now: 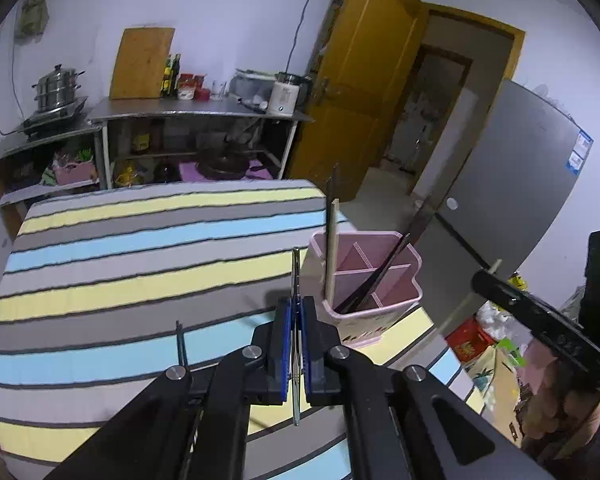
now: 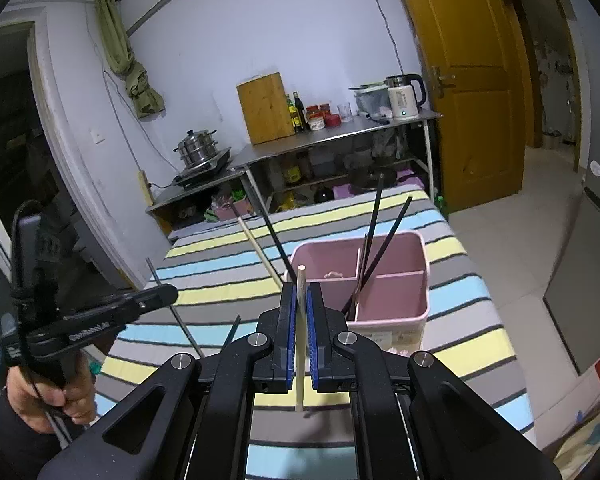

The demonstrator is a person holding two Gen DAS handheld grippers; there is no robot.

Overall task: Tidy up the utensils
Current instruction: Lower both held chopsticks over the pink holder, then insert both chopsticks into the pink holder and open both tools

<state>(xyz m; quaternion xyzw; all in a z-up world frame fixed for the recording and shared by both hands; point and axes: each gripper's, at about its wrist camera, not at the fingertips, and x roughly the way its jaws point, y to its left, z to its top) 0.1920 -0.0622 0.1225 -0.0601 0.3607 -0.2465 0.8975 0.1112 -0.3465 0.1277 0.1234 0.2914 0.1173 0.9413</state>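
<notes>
Left wrist view: the left gripper [image 1: 296,344] is clamped on a thin metal utensil [image 1: 295,280], its long axis upright between the jaws. The pink caddy [image 1: 380,312] sits just ahead to its right, on the striped table [image 1: 140,260]. The right gripper [image 2: 299,332] pinches a wooden chopstick [image 2: 300,320], the caddy likewise ahead-right and seemingly nearer.

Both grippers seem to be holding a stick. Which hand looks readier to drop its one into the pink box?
Probably the right. The right gripper holds a wooden chopstick upright just before the pink organizer. The left gripper grips a thin metal utensil, with the organizer off to its side.
</notes>
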